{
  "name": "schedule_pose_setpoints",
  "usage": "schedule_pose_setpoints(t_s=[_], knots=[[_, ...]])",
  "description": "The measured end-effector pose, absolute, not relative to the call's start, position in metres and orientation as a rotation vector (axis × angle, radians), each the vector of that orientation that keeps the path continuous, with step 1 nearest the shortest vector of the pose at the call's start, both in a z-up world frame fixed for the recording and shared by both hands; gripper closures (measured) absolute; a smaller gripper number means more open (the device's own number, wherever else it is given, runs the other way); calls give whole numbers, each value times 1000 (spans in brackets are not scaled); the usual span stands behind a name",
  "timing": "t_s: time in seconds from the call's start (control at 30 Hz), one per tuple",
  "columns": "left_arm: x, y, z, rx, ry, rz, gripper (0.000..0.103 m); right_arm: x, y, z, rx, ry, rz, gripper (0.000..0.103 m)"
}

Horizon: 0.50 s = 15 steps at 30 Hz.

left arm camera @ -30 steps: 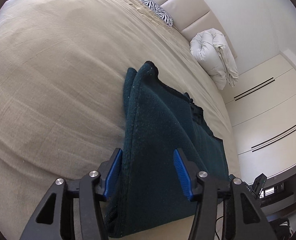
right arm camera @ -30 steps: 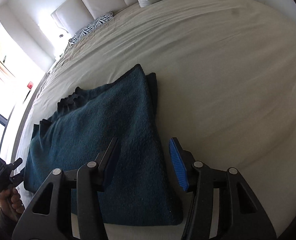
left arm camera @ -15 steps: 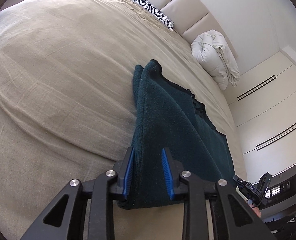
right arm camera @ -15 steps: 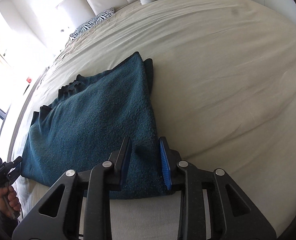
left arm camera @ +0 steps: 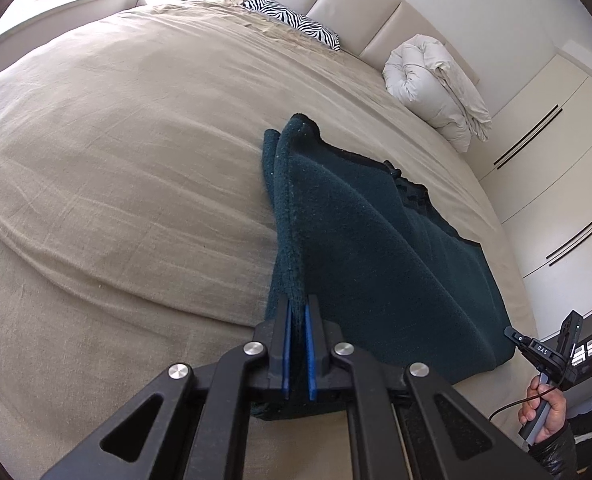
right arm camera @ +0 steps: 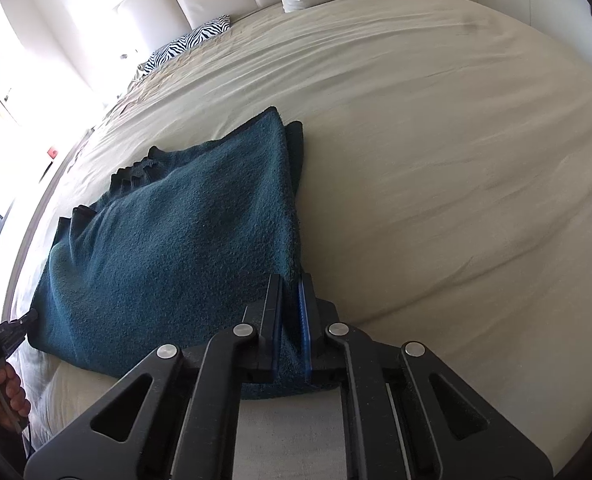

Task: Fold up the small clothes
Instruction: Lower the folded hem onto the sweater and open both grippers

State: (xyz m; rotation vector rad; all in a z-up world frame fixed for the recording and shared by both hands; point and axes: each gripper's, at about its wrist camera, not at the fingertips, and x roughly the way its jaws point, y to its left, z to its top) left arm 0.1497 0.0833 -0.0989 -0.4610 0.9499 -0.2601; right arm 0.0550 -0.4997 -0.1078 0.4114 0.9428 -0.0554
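Note:
A dark teal fleece garment [left arm camera: 380,248] lies folded on the beige bed; it also shows in the right wrist view [right arm camera: 183,236]. My left gripper [left arm camera: 296,312] is shut on the garment's near left corner, pinching the edge up into a ridge. My right gripper [right arm camera: 291,292] is shut on the near right corner the same way. The cloth between the two corners is lifted a little and tented. The right gripper shows at the left view's right edge [left arm camera: 536,350], and the left gripper at the right view's left edge [right arm camera: 5,334]. A ribbed dark cuff or collar [right arm camera: 135,170] lies at the garment's far side.
The beige bed sheet [left arm camera: 115,160] spreads wide around the garment. A zebra-print pillow [left arm camera: 296,22] and a rolled white duvet [left arm camera: 436,84] lie by the padded headboard. White wardrobe doors [left arm camera: 556,160] stand beyond the bed. The bed's near edge is just below the grippers.
Both grippers went from open over the garment's near edge to shut on its two near corners. The pinched cloth has risen slightly off the bed.

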Motion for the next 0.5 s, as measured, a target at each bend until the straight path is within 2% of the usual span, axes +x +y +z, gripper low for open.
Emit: schedule_pose_setpoints(t_s=[0.5], knots=[[127, 89, -100, -428, 934, -228, 97, 44, -497, -98, 400, 924, -79, 97]])
